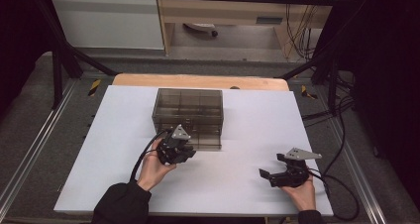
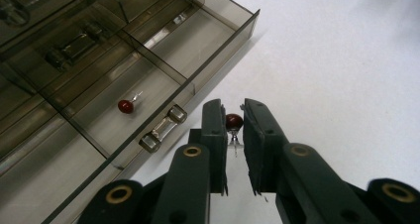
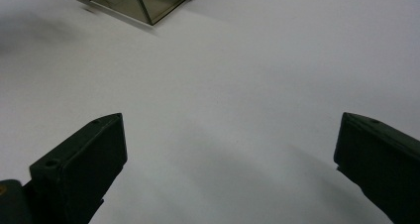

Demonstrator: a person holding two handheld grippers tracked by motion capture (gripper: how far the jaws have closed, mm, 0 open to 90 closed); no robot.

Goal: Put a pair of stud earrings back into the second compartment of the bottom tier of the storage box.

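A smoky see-through organiser box (image 1: 188,110) stands at the middle of the white table, one drawer (image 2: 148,70) pulled out toward me. A small red bead with a wire lead (image 2: 126,106) lies in that drawer's front compartment. My left gripper (image 2: 233,110) is just in front of the drawer's clear handle (image 2: 163,128) and is shut on a second red bead (image 2: 234,121), whose thin lead hangs down between the jaws. In the high view the left gripper (image 1: 184,149) is at the box's front. My right gripper (image 1: 271,165) rests open at the front right, nothing between its jaws (image 3: 223,149).
The white table top (image 1: 247,135) spreads out around the box. A corner of the box (image 3: 143,3) is at the top of the right gripper view. Black frame posts and cables stand beyond the table's edges.
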